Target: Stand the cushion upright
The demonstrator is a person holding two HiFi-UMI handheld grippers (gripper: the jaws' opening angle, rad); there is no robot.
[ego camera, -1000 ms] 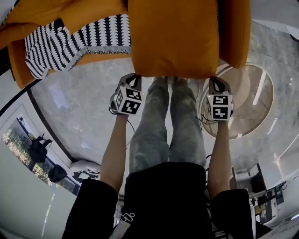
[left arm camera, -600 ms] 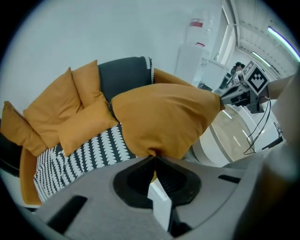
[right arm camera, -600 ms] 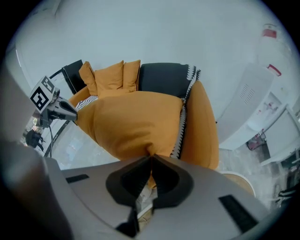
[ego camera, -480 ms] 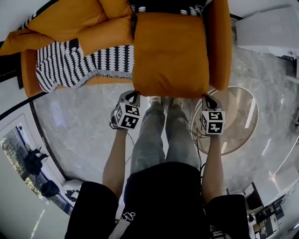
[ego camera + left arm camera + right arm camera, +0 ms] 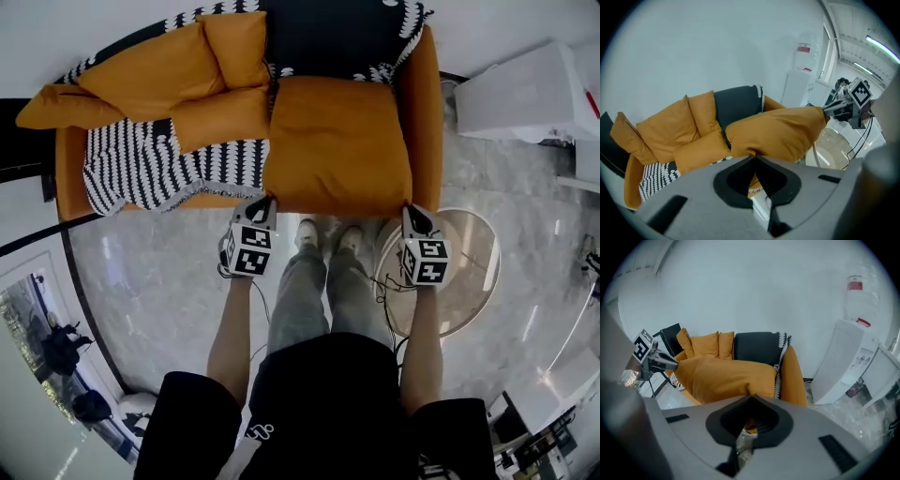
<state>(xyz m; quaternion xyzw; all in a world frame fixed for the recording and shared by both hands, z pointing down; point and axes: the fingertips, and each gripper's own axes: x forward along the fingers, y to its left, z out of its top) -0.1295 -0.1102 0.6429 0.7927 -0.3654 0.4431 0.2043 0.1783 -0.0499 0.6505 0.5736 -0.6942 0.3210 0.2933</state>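
A big orange cushion [image 5: 337,145] hangs over the right seat of an orange sofa [image 5: 429,103], held by its two near corners. My left gripper [image 5: 266,201] is shut on the near left corner, and my right gripper [image 5: 410,209] is shut on the near right corner. In the left gripper view the cushion [image 5: 778,133] bulges just past the pinching jaws of the left gripper [image 5: 753,157], with the right gripper [image 5: 830,110] at its far corner. In the right gripper view the cushion [image 5: 724,376] stretches from the right gripper [image 5: 751,397] to the left gripper [image 5: 670,363].
Smaller orange cushions [image 5: 178,70] and a black-and-white striped blanket [image 5: 141,169] lie on the sofa's left part. A round glass table [image 5: 473,272] stands at the right of the person's legs [image 5: 319,291]. A white unit [image 5: 525,94] stands beside the sofa's right arm.
Both grippers have risen with the cushion still held by its corners. The cushion now hangs higher over the seat, and more of the sofa shows in the head view.
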